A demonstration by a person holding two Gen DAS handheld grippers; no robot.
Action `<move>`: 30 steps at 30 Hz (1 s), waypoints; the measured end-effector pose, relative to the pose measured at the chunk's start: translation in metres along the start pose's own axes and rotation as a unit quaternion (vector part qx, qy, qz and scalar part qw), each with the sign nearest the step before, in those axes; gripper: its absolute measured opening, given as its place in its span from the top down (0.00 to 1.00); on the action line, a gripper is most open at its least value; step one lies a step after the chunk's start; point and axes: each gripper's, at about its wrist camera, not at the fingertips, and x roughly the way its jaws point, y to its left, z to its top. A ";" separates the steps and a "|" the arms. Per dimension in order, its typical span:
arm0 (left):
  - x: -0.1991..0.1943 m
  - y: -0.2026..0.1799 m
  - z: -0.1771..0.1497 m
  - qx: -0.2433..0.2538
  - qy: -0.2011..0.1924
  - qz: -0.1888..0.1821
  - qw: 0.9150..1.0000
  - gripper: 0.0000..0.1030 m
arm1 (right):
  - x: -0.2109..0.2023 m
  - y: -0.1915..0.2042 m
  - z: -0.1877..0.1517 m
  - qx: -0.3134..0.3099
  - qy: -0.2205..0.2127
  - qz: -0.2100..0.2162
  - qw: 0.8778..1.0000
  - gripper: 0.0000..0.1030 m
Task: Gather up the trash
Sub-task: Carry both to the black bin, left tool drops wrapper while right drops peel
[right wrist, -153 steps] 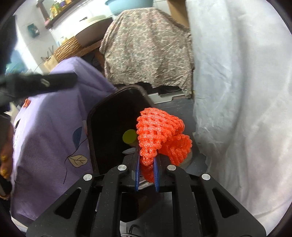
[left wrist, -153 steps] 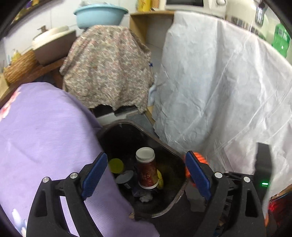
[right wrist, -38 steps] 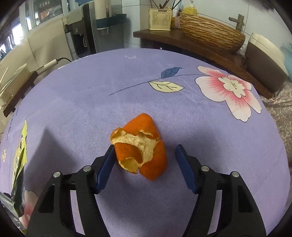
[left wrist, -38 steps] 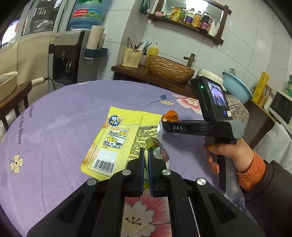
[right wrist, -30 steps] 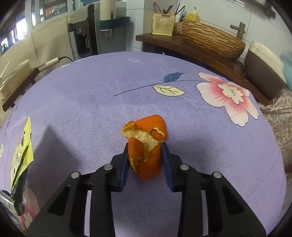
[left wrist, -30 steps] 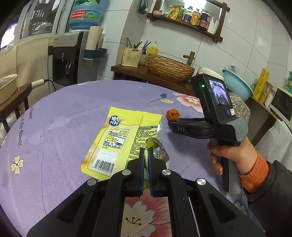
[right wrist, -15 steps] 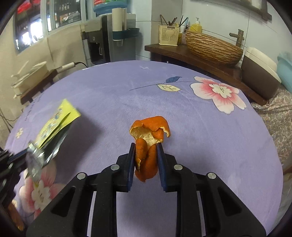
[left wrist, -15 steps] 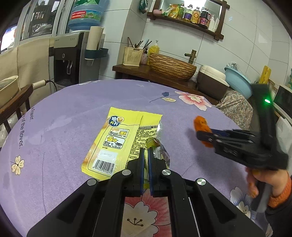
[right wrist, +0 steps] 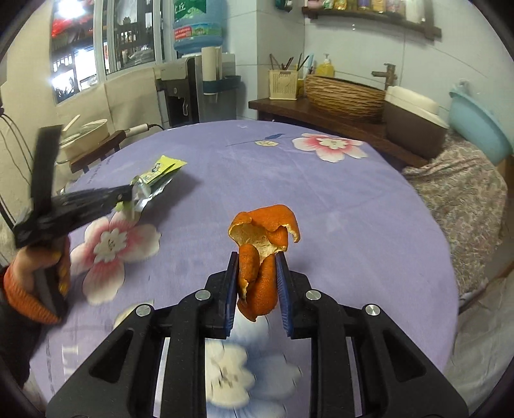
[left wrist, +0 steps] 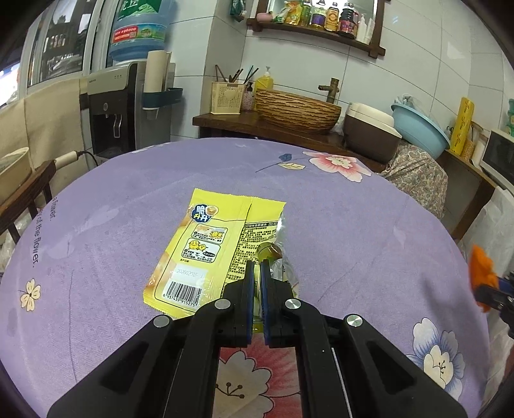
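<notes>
The left gripper (left wrist: 253, 273) is pinched tight on the near edge of the flat yellow plastic snack bag (left wrist: 205, 250), right beside the bag's torn silver corner. The bag stretches straight away from the claw, long way pointing forward over the round table with the purple flower cloth (left wrist: 369, 225). In the right wrist view the bag (right wrist: 157, 177) hangs off the cloth from the left gripper (right wrist: 127, 196), a little up in the air.

The right gripper (right wrist: 257, 273) is closed halfway on a curled piece of orange peel (right wrist: 263, 250). The peel stands up tall between the blue pads and is lifted above the table, to the right of the bag.

Both claws are full, so the next move is probably to carry both pieces to a trash bin. No bin shows in either view, so which way it lies cannot be told.

The bag has a barcode with the numbers 6937439152751 and a stamp reading 20260201F. There is Chinese writing on it too. The cloth edge reads "of the flower". The big blue water jug (left wrist: 141, 29) behind the table has a label too small to read.
</notes>
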 end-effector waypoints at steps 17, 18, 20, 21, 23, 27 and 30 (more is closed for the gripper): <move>-0.057 -0.185 -0.022 0.129 -0.007 -0.124 0.984 0.95 | -0.093 -0.068 -0.108 0.089 -0.041 -0.080 0.992 0.77; -0.060 -0.198 -0.025 0.138 -0.006 -0.137 0.981 0.95 | -0.096 -0.073 -0.112 0.098 -0.042 -0.084 0.991 0.77; -0.065 -0.224 -0.031 0.152 -0.002 -0.166 0.974 0.95 | -0.105 -0.084 -0.124 0.114 -0.043 -0.098 0.988 0.77; -0.065 -0.234 -0.034 0.156 0.002 -0.179 0.971 0.95 | -0.110 -0.089 -0.130 0.122 -0.044 -0.107 0.986 0.77; -0.064 -0.257 -0.039 0.163 0.016 -0.204 0.965 0.95 | -0.120 -0.100 -0.142 0.136 -0.043 -0.122 0.982 0.77; -0.053 -0.295 -0.052 0.171 0.055 -0.242 0.954 0.95 | -0.133 -0.123 -0.168 0.168 -0.038 -0.155 0.973 0.77; -0.046 -0.326 -0.065 0.190 0.076 -0.263 0.943 0.95 | -0.138 -0.140 -0.186 0.196 -0.033 -0.172 0.965 0.77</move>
